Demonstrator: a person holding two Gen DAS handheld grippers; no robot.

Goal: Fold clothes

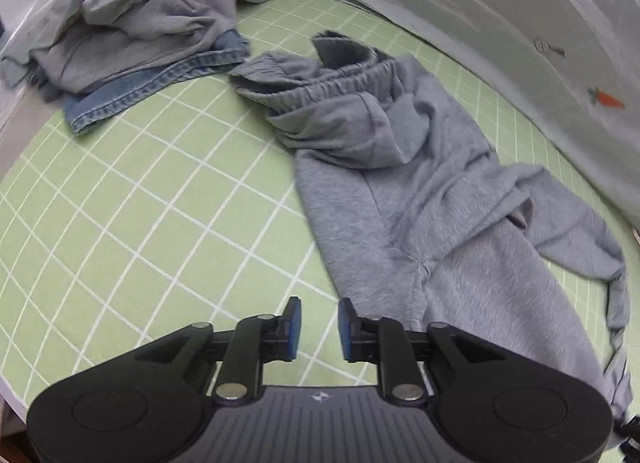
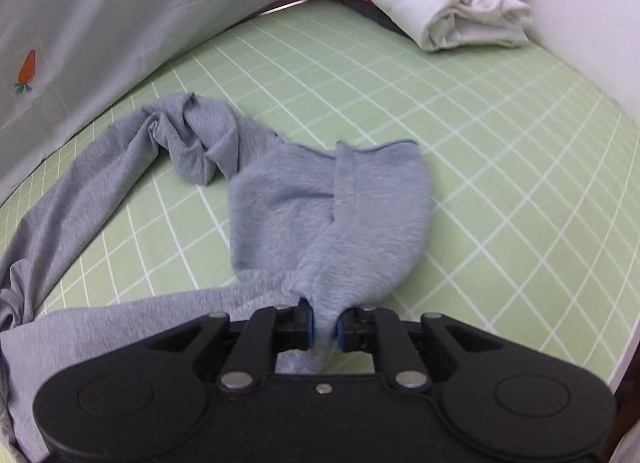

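on my left view a heap of unfolded clothes (image 1: 152, 27) sits far off at the upper left of the bed (image 1: 140, 203), grey things piled over a bit of blue denim (image 1: 160, 81). the grey sweatpants (image 1: 400, 199) lie to the right of that, waistband up and away from me, legs running down toward the lower right, rumpled and with one leg twisted. a pale quilt (image 1: 520, 23) with a small carrot on it borders the far side.

to do this step well, i judge the legs need pulling straight and laid one over the other before any fold, tugging gently from the cuff so the waistband does not drag.

my left gripper (image 1: 319, 329) hovers over bare sheet just beside the near edge of the pants, jaws partly apart, nothing between the blue pads.

in the right view the right gripper (image 2: 322, 329) has a bunched bit of the grey pant leg running between its pads; the jaws stand narrowly apart, with the cloth filling the gap, so i read it as held. the cuff end lies spread on the sheet ahead of it. folded white and beige laundry (image 2: 460, 3) is stacked at the far right.
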